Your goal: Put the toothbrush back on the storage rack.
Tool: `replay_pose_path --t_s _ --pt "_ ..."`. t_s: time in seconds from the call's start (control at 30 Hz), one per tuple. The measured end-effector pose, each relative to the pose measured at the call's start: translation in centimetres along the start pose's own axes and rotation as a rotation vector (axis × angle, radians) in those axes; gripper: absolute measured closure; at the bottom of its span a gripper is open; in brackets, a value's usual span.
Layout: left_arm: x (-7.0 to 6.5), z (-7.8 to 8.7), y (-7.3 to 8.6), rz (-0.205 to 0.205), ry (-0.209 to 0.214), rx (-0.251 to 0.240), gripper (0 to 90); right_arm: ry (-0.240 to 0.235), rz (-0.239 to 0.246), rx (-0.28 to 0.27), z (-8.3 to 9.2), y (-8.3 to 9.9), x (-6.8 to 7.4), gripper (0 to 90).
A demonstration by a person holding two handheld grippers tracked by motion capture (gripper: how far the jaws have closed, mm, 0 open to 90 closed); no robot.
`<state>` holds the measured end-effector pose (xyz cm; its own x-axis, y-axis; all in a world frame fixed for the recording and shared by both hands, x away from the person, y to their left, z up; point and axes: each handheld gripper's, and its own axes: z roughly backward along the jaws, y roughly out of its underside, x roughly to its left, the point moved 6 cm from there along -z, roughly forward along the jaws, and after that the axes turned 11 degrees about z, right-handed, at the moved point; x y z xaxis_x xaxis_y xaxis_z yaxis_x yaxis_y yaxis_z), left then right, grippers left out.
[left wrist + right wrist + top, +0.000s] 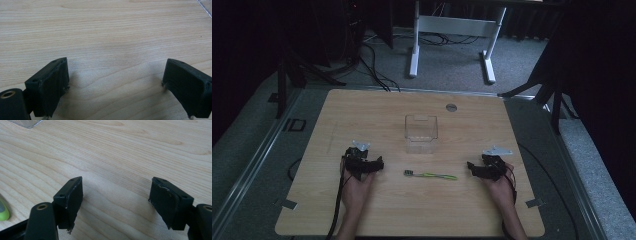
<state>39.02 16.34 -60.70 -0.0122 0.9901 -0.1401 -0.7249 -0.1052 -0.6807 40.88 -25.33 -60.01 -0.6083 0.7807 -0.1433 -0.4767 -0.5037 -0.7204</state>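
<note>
A clear plastic box (421, 133) stands in the middle of the wooden table (362, 210). In front of it lies a green toothbrush (432, 175), flat, its head pointing left. My left gripper (374, 164) rests on the table left of the brush, held by a hand, jaws open with bare wood between them (115, 82). My right gripper (473, 167) rests to the right of the brush, also open and empty (116, 200). The green end of the toothbrush (3, 212) shows at the left edge of the right gripper view. A corner of the box (26, 123) shows at the top left there.
A round grey cable port (451, 107) sits in the table near its far edge. Beyond the table stand a white desk frame (452, 35) and black tripod legs (292, 75) on grey carpet with cables.
</note>
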Motion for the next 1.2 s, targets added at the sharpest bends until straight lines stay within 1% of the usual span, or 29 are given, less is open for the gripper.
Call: replay_pose_path --t_s 0.2,0.3,0.33,0.37,0.4,0.43,0.47,0.5,0.57,0.6,0.63,0.67,0.73,0.8,0.9,0.93,0.97,1.0,1.03,1.17,1.2 --pt "0.0 0.1 0.1 -0.004 0.001 0.002 7.2 -0.007 0.006 0.005 0.0 0.0 -0.1 26.8" --pt "0.0 0.1 0.1 -0.005 0.002 0.003 7.2 -0.013 0.009 0.029 -0.1 -0.2 -0.1 26.7" --pt "0.0 0.1 0.1 -0.005 0.002 0.003 7.2 -0.013 0.009 0.029 -0.1 -0.2 -0.1 26.7" --pt "0.0 0.2 0.2 -0.007 0.002 0.004 7.2 -0.02 0.014 0.045 -0.1 -0.3 -0.2 25.2" --pt "0.0 0.2 0.2 -0.007 0.002 0.004 7.2 -0.02 0.014 0.045 -0.1 -0.3 -0.2 25.2" --pt "0.0 0.2 0.2 -0.007 0.002 0.004 7.2 -0.028 0.019 0.052 -0.1 -0.4 -0.1 22.0" --pt "0.0 0.2 0.2 -0.007 0.002 0.004 7.2 -0.045 0.033 0.069 -0.3 -0.4 0.1 15.5" --pt "0.0 0.2 0.2 -0.007 0.002 0.004 7.2 -0.045 0.033 0.069 -0.3 -0.4 0.1 15.5" --pt "0.0 0.2 0.2 -0.007 0.002 0.004 7.2 -0.054 0.04 0.092 -0.4 -0.6 0.1 14.8" --pt "0.0 0.2 0.2 -0.007 0.002 0.004 7.2 -0.054 0.04 0.092 -0.4 -0.6 0.1 14.8" --pt "0.0 0.2 0.2 -0.007 0.002 0.004 7.2 -0.059 0.043 0.101 -0.3 -0.7 0.1 20.6" --pt "0.0 0.2 0.2 -0.007 0.002 0.004 7.2 -0.062 0.047 0.098 -0.2 -0.8 0.0 26.2" --pt "0.0 0.2 0.2 -0.007 0.002 0.003 7.2 -0.052 0.053 0.094 -0.1 -0.9 -0.1 26.9" --pt "0.0 0.2 0.2 -0.007 0.002 0.003 7.2 -0.057 0.054 0.089 0.1 -1.1 -0.1 31.5" --pt "0.0 0.2 0.2 -0.008 0.002 0.003 7.2 -0.065 0.059 0.087 0.4 -1.3 0.0 32.4" --pt "0.0 0.2 0.2 -0.008 0.002 0.003 7.2 -0.066 0.071 0.085 0.5 -1.4 0.0 32.4" --pt "0.0 0.2 0.2 -0.008 0.002 0.003 7.2 -0.069 0.092 0.081 0.8 -1.8 0.1 34.6" --pt "0.0 0.2 0.2 -0.008 0.002 0.003 7.2 -0.069 0.092 0.081 0.8 -1.8 0.1 34.6" --pt "0.0 0.2 0.2 -0.008 0.002 0.004 7.2 -0.078 0.111 0.075 1.2 -2.2 0.1 37.4" --pt "0.0 0.2 0.2 -0.008 0.002 0.004 7.2 -0.09 0.13 0.065 1.7 -2.9 0.2 37.8" --pt "0.0 0.2 0.2 -0.008 0.002 0.004 7.2 -0.096 0.145 0.061 2.0 -3.4 0.2 39.9"
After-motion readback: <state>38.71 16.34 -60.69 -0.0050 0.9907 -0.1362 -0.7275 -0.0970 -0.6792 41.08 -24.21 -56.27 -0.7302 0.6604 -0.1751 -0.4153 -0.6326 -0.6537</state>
